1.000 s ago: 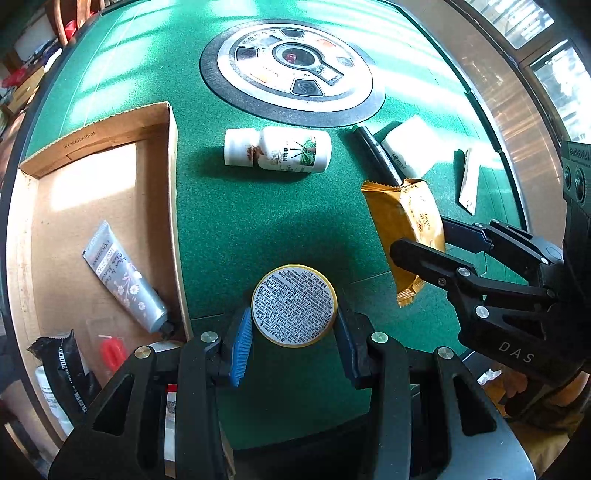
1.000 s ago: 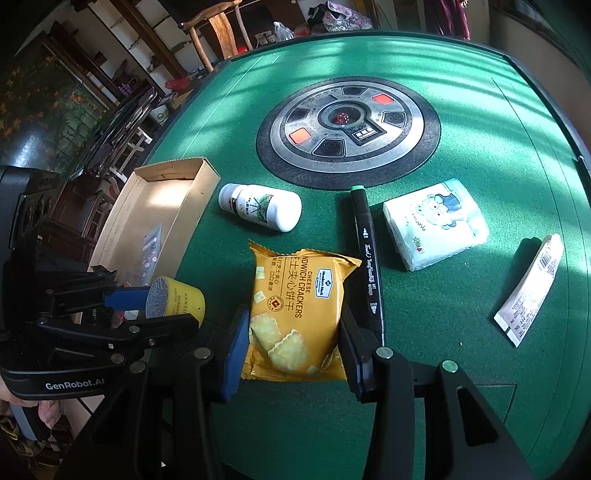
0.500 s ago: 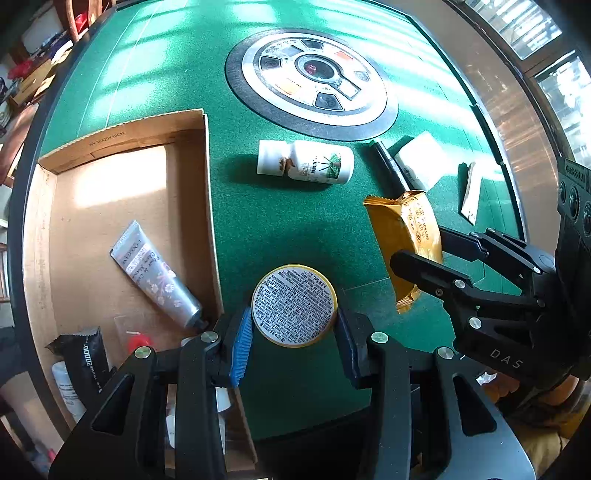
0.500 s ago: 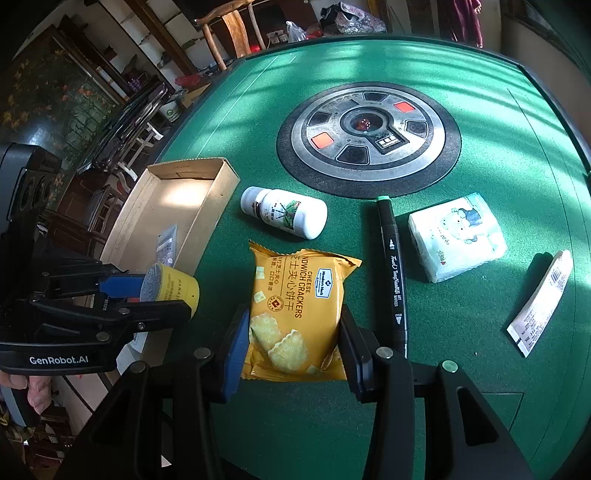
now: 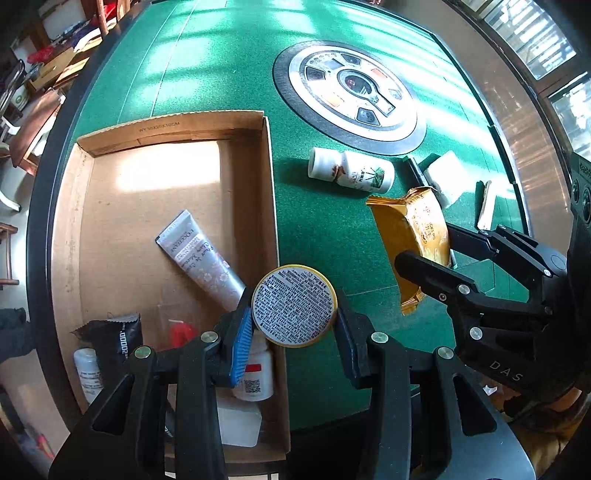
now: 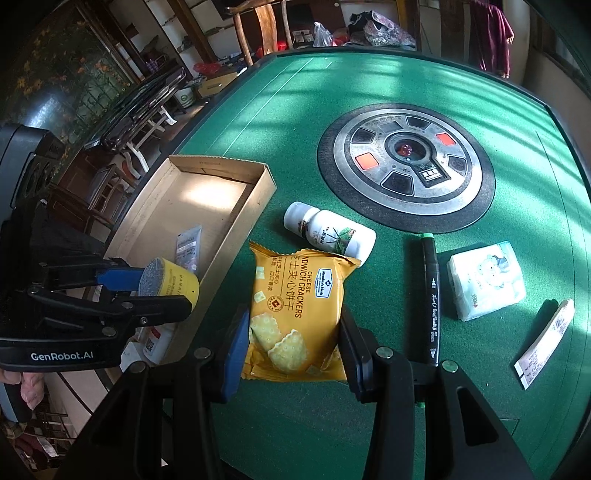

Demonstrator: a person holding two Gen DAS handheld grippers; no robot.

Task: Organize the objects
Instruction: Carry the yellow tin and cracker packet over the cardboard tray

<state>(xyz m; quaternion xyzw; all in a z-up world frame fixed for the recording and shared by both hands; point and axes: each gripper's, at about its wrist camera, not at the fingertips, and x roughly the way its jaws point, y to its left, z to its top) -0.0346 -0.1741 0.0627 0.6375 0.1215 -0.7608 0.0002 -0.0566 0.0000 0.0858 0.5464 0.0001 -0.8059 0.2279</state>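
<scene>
left gripper (image 5: 293, 323) is clamped narrow on a yellow tin (image 5: 294, 305), pads on its round sides, hanging over the near right wall of the cardboard box (image 5: 271, 192). stiff and smooth, probably light, so that side pinch looks secure. right gripper (image 6: 291, 345) grips a cracker packet (image 6: 295, 306) by its lower edges, just right of the box; soft, crinkly and fragile inside, so gentle pressure suits it.

table: green felt (image 6: 517, 92) | centre: round dice console (image 6: 406, 166) | background: wooden chair (image 6: 266, 22)
</scene>
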